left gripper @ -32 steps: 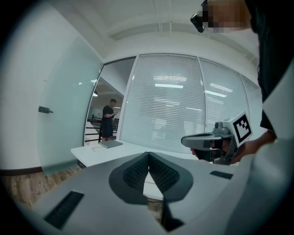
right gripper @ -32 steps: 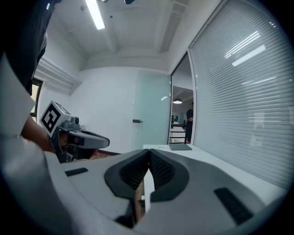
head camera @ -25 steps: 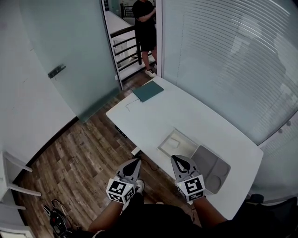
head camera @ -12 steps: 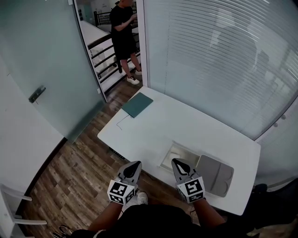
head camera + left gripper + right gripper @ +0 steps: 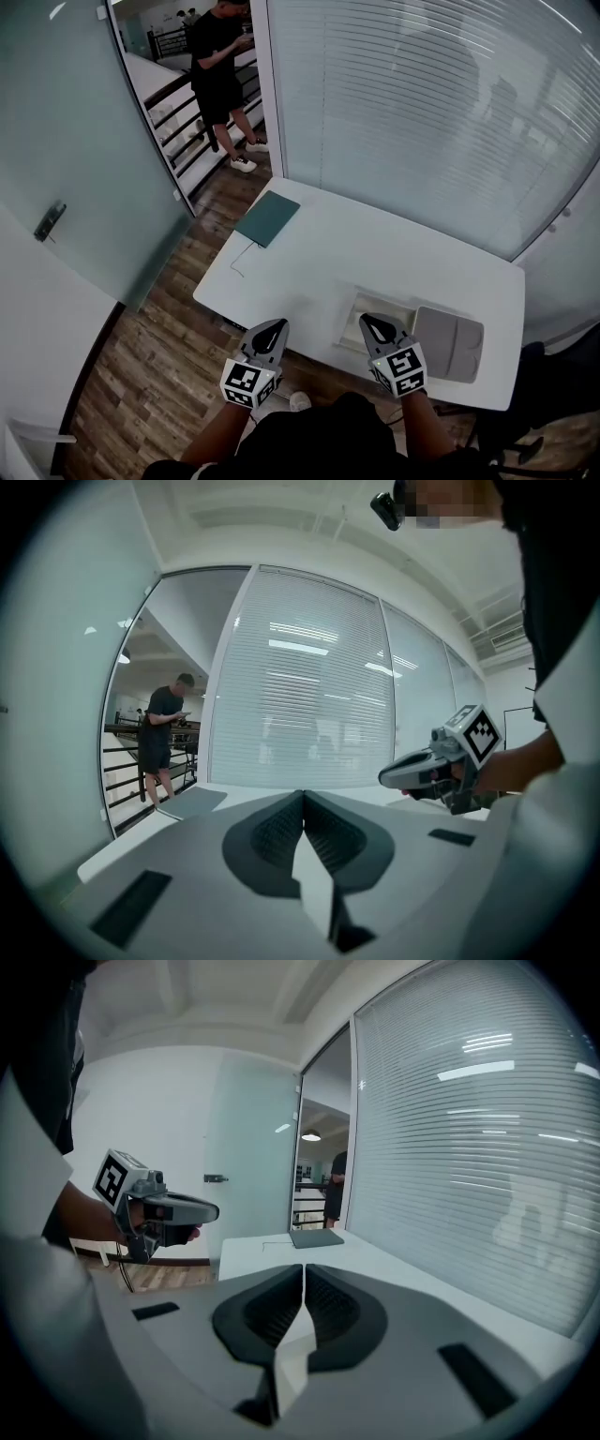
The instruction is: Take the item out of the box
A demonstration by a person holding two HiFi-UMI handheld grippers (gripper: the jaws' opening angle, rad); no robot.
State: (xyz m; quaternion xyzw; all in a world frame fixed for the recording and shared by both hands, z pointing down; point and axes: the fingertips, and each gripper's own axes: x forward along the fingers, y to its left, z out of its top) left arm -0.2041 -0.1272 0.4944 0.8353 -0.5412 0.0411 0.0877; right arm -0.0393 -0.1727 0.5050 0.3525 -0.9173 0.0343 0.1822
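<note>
Left tongs (image 5: 272,326) and right tongs (image 5: 368,322) are clenched empty, so the right should open before dipping into the box (image 5: 355,307) just ahead.

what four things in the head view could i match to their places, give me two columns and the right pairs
Things:
1. dark green flat rectangular folder
2. open white shallow box
3. grey flat tray with rounded corners
4. left hand-held gripper

Places, as the head view shows them:
a. on the table, directly right of the box
b. far left corner of the white table
c. by the table's near edge, just left of the grey tray
d. in front of the table's near edge, left of the box

Pairs: 1-b, 2-c, 3-a, 4-d
</note>
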